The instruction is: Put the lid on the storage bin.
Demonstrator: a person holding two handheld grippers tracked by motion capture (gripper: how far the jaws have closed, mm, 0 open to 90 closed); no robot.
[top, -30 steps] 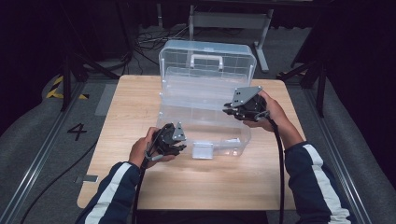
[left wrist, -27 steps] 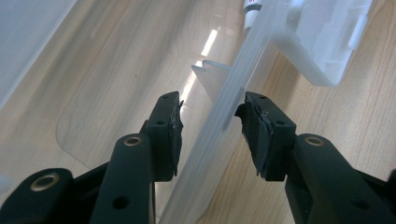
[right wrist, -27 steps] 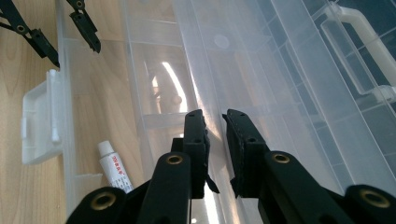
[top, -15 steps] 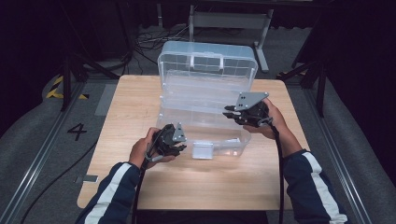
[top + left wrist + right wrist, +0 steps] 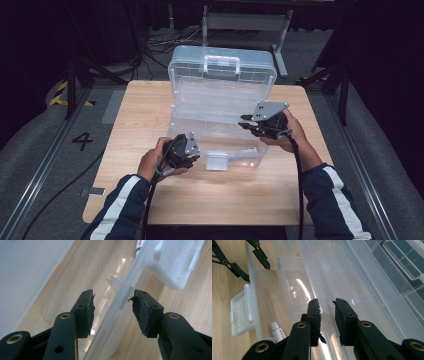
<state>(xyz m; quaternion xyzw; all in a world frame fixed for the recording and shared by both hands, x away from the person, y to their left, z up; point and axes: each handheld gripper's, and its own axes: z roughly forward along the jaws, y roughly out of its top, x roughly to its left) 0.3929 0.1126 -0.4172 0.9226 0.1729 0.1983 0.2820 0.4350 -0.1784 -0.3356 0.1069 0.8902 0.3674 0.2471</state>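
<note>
Clear plastic storage box with hinged lid and white front latch (image 5: 220,107) stands open on light wooden desk (image 5: 140,115).

Left hand-held gripper (image 5: 192,159): jaws spread, just been opening; box's front wall passes between pads (image 5: 86,308), no contact visible. White latch (image 5: 175,262) just beyond, to its right.

Right hand-held gripper (image 5: 246,123): jaws parted by narrow gap, just been opening, poised over box's inner tray edge (image 5: 325,302); nothing pinched. Small white tube (image 5: 278,333) lies inside box, left of its jaws.
</note>
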